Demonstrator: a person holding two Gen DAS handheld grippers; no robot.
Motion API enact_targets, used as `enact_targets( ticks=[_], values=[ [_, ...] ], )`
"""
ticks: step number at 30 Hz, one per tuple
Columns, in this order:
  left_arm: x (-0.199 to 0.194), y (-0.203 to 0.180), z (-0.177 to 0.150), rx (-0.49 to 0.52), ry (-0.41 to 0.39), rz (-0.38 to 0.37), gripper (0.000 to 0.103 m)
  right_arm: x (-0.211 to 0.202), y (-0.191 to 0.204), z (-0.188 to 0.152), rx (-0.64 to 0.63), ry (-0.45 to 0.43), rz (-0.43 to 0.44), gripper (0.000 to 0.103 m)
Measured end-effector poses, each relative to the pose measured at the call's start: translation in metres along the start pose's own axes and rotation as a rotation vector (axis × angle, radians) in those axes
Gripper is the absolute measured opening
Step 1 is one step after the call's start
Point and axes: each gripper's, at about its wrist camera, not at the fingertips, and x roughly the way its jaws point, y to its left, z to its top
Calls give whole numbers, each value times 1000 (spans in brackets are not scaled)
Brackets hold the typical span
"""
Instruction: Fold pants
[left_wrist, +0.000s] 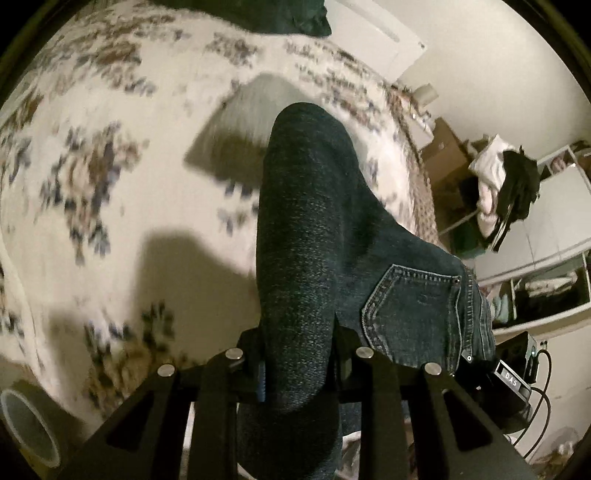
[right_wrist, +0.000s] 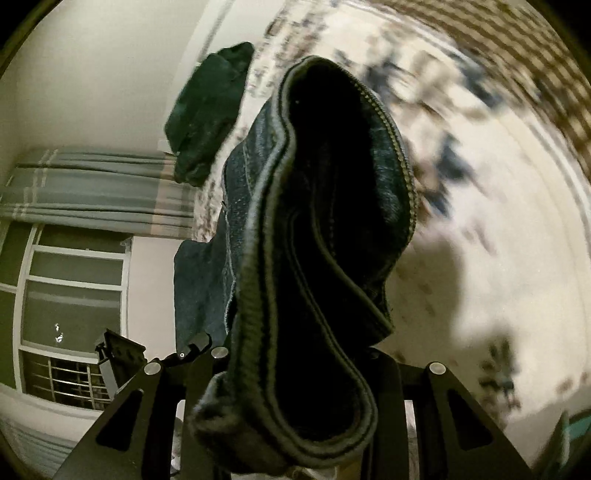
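Note:
Dark blue jeans (left_wrist: 314, 229) hang over a floral bedspread (left_wrist: 92, 177), lifted off it. My left gripper (left_wrist: 299, 354) is shut on a thick fold of the denim, and a back pocket (left_wrist: 413, 306) shows just to the right of its fingers. In the right wrist view the jeans (right_wrist: 321, 229) bulge toward the camera with the waistband and an open zipper (right_wrist: 402, 155) visible. My right gripper (right_wrist: 299, 365) is shut on that waistband end. The other gripper (right_wrist: 192, 349) peeks in at the lower left, holding the same garment.
Another dark folded garment (right_wrist: 210, 114) lies at the far edge of the bed (right_wrist: 498, 221). A white shelf unit (left_wrist: 554, 236) with clothes piled on it stands to the right of the bed. A window (right_wrist: 74, 295) and grey curtain (right_wrist: 96, 188) are at the left.

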Motion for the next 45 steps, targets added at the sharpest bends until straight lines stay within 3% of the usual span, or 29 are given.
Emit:
enact_targets(
  ticks=[8, 13, 18, 22, 25, 27, 29, 31, 33, 35, 39, 45],
  values=[
    [33, 18, 149, 18, -20, -38, 21, 88, 75, 113, -14, -63, 28, 34],
    [88, 43, 232, 27, 4, -40, 21, 157, 81, 181, 12, -86, 32, 34],
    [149, 69, 272, 25, 62, -22, 22, 224, 63, 227, 43, -75, 8, 34],
    [179, 91, 278, 7, 104, -21, 24, 259, 38, 244, 72, -49, -29, 35],
    [181, 96, 275, 20, 108, -21, 31, 266, 32, 247, 67, -34, -40, 38],
    [180, 96, 273, 15, 125, -1, 36, 265, 34, 249, 60, -25, -74, 49],
    [175, 90, 272, 32, 131, 55, 40, 255, 36, 247, 32, -20, -138, 59],
    [169, 76, 271, 99, 121, 164, 49, 247, 45, 247, -13, -21, -223, 71],
    [163, 66, 268, 153, 97, 248, 73, 239, 52, 241, -62, -32, -314, 82],
    [150, 55, 263, 183, 57, 278, 86, 233, 55, 241, -89, -51, -398, 89],
    [133, 31, 252, 255, 34, 344, 98, 206, 84, 226, -180, -125, -582, 94],
    [112, -2, 233, 352, 4, 428, 98, 174, 145, 198, -326, -231, -772, 101]
  ],
)
